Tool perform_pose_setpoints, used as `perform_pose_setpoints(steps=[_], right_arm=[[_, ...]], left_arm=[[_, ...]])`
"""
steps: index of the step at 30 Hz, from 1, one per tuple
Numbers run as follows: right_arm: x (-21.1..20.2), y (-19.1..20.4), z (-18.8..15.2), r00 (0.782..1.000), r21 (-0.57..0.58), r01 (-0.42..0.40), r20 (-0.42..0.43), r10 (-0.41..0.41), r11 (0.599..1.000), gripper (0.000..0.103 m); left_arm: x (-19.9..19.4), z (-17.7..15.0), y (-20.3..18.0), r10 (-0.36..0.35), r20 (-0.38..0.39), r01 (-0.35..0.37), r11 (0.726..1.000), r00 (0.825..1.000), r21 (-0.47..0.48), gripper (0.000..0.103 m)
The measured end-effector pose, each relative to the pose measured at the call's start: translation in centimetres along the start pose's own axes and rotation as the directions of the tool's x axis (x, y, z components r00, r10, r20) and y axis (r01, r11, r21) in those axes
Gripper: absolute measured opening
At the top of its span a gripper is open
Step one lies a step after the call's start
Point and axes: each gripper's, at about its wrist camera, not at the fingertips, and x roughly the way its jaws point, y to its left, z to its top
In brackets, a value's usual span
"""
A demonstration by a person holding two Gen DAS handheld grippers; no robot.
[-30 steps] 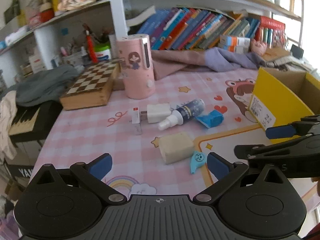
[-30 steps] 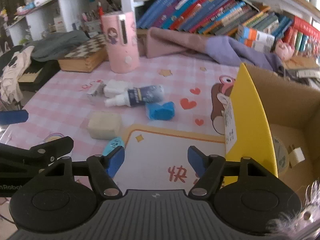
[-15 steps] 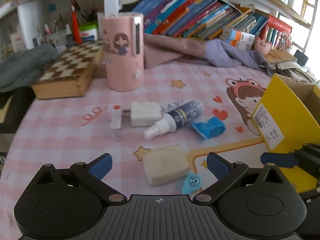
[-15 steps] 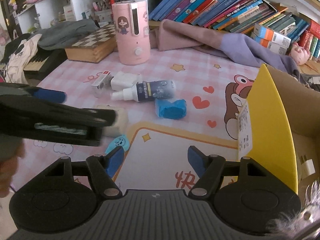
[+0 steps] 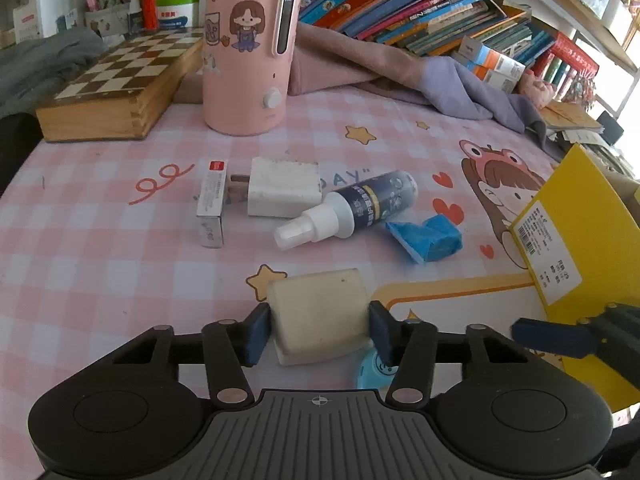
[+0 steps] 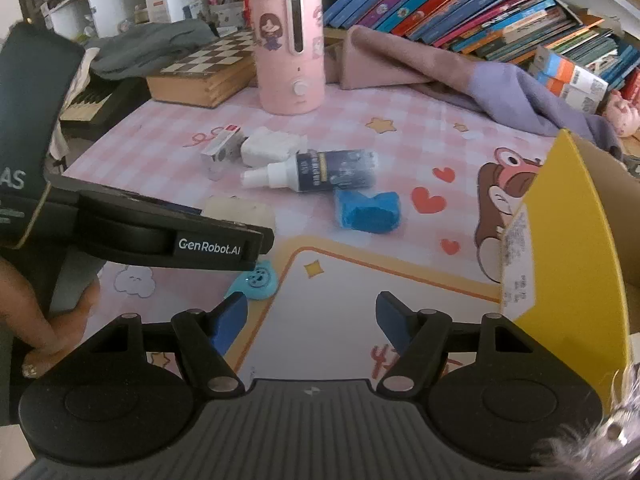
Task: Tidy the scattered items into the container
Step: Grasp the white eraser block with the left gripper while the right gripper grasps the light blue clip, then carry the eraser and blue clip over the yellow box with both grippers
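Observation:
My left gripper (image 5: 319, 330) is shut on a cream sponge block (image 5: 320, 314), pads touching both its sides, on the pink mat. Beyond it lie a small white carton (image 5: 211, 204), a white charger (image 5: 283, 187), a dark spray bottle (image 5: 352, 208) and a blue crumpled packet (image 5: 428, 238). A light blue round toy (image 6: 254, 280) lies just behind the sponge. The yellow-flapped cardboard box (image 6: 568, 240) stands at the right. My right gripper (image 6: 310, 322) is open and empty, low over the mat beside the box. The left gripper's body (image 6: 168, 236) crosses the right wrist view.
A pink humidifier (image 5: 250, 46) and a wooden chess box (image 5: 120, 84) stand at the back. A pink and purple cloth (image 5: 400, 76) lies before the row of books. A keyboard (image 6: 88, 100) sits off the table's left edge.
My left gripper moved forward and down to the sponge and closed on it. The right gripper stayed open near the box.

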Motion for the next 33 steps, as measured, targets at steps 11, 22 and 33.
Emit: perform_pose_setpoints(steps=[11,22,33], right_arm=[[2.2,2.0,0.8,0.999,-0.045,-0.053,-0.003,0.053,0.998,0.069],[4.2,3.1,0.9,0.998,-0.074,-0.062,-0.02,0.061,0.995,0.057],[4.0,2.8,0.8,0.999,-0.153,-0.032,-0.017,0.03,0.988,0.037]], left_arm=[[-4.3,-0.2,3.7,0.079,0.082,-0.068,0.991,0.994,-0.119,0.039],[-6.1,-1.5,5.1,0.085,0.081,-0.07,0.982,0.993,-0.177,0.038],[-6.6,-2.1,4.2,0.067,0.082,-0.051,0.981,0.994,-0.186,0.038]])
